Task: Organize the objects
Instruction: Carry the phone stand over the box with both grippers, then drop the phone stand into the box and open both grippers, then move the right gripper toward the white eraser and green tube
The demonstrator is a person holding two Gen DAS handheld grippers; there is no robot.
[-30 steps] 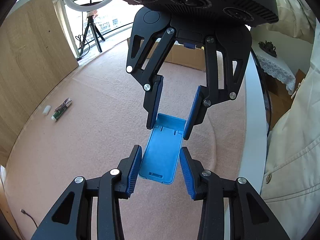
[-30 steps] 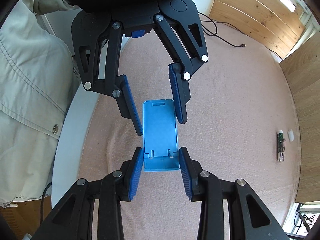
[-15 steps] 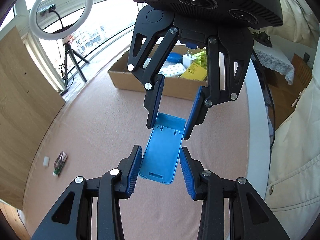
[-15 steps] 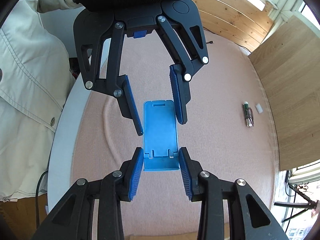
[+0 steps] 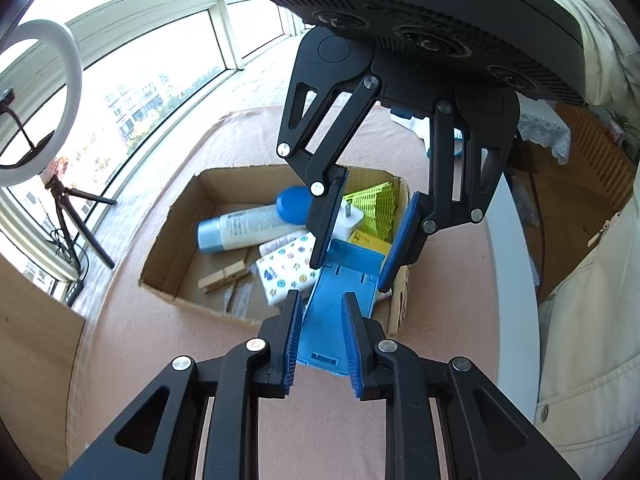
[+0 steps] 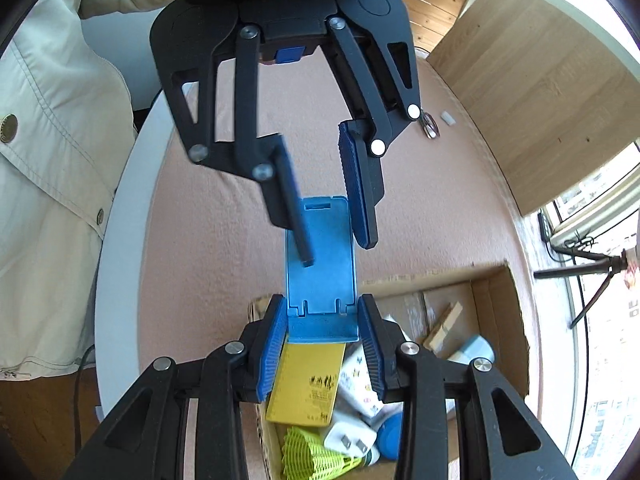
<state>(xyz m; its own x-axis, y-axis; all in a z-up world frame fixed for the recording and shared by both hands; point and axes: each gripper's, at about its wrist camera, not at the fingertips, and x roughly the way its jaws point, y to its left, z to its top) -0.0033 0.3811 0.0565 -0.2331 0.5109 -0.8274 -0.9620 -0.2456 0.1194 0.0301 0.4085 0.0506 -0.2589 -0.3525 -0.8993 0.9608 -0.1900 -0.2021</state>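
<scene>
Left gripper (image 5: 322,340) jaws closing; blue stand (image 5: 340,300) lies between them, its lower end overlapping the pads, and whether they press it I cannot tell. Right gripper (image 6: 322,344) holds the stand's hinged end, pads tight on both sides. Both grippers point steeply down, facing each other. Stand hangs over the near wall of the box (image 5: 176,216), above a yellow packet (image 6: 308,384). Box holds a bottle (image 5: 244,226), charger (image 5: 352,216) and clothespin (image 5: 224,274). Pink desk (image 5: 160,360) is bare around the box; its white rim (image 5: 512,280) runs beside a person's jacket (image 5: 592,320).
</scene>
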